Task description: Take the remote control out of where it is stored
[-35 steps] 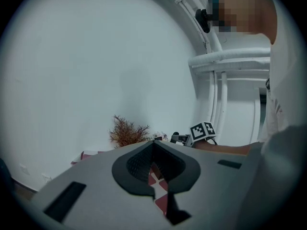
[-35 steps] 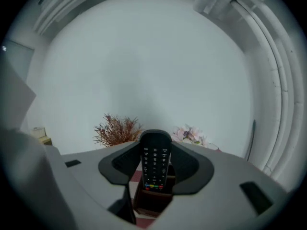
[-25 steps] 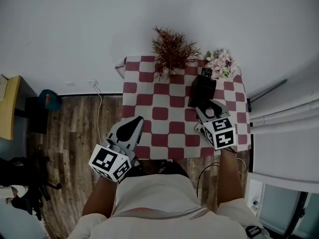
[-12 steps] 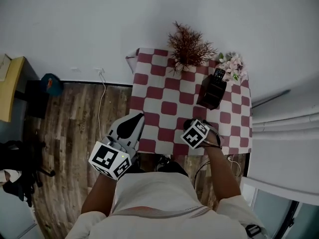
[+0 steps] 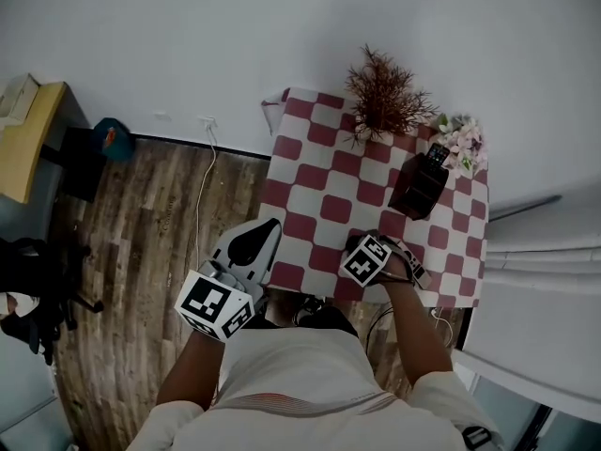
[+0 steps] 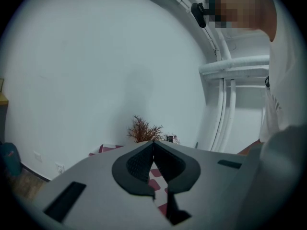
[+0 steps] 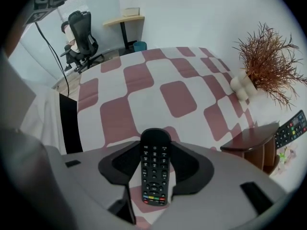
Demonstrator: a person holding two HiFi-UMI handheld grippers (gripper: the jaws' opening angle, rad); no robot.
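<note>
A black remote control [image 7: 154,176] stands upright between the pads of my right gripper [image 7: 155,148], which is shut on it a little above the checked tablecloth. In the head view this right gripper [image 5: 364,255] hangs over the table's near edge, well back from the dark wooden holder [image 5: 419,188]. A second remote [image 5: 438,154] still sticks out of that holder [image 7: 254,145]. My left gripper [image 5: 261,233] hovers off the table's near left corner with its pads [image 6: 144,164] together and nothing between them.
The small table [image 5: 319,181] has a red and white checked cloth. A dried brown plant [image 5: 385,92] and pale flowers [image 5: 462,139] stand along its far edge by the wall. White pipes run at the right; a desk [image 5: 28,139] and chair stand on the left.
My right gripper has drawn back from the holder to the table's near edge and turned, with the remote in it. The head camera has swung; my left gripper has barely moved.
</note>
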